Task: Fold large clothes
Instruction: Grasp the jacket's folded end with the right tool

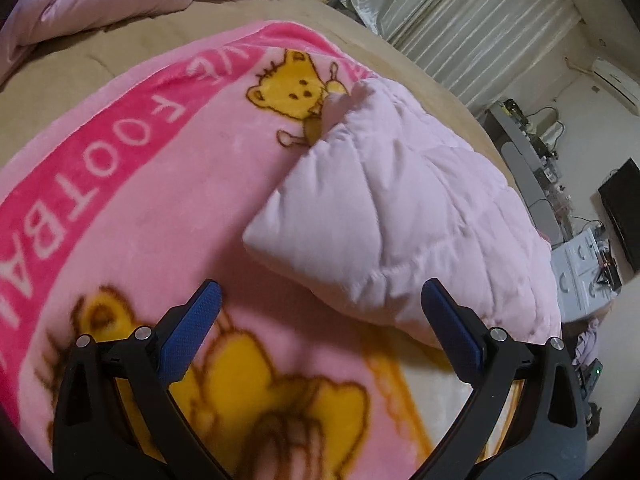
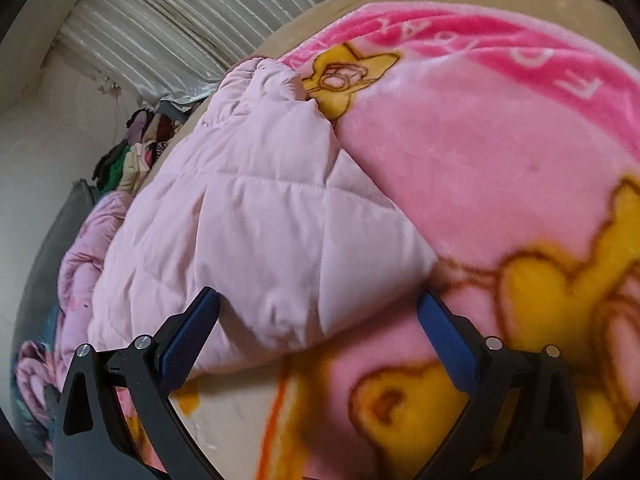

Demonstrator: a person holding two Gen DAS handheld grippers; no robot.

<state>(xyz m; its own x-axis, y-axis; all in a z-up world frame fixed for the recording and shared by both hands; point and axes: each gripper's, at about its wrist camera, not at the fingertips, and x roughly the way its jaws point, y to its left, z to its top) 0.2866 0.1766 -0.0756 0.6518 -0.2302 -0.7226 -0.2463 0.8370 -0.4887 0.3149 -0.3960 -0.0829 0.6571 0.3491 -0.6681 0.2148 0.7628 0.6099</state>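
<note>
- Pale pink quilted padded garment [image 1: 400, 208]: lies crumpled on the right part of a pink plush blanket printed with yellow bears [image 1: 160, 208], one corner folded onto it.
- Pink plush blanket: spread over a tan bed [image 1: 132, 44]; a darker pink band carries white letters.
- Left gripper [image 1: 320, 312]: blue-padded fingers spread wide, empty, just above the blanket near the garment's corner.
- Right gripper [image 2: 318, 320]: fingers spread wide, holding nothing, the garment's [image 2: 256, 220] lower edge between them.
</note>
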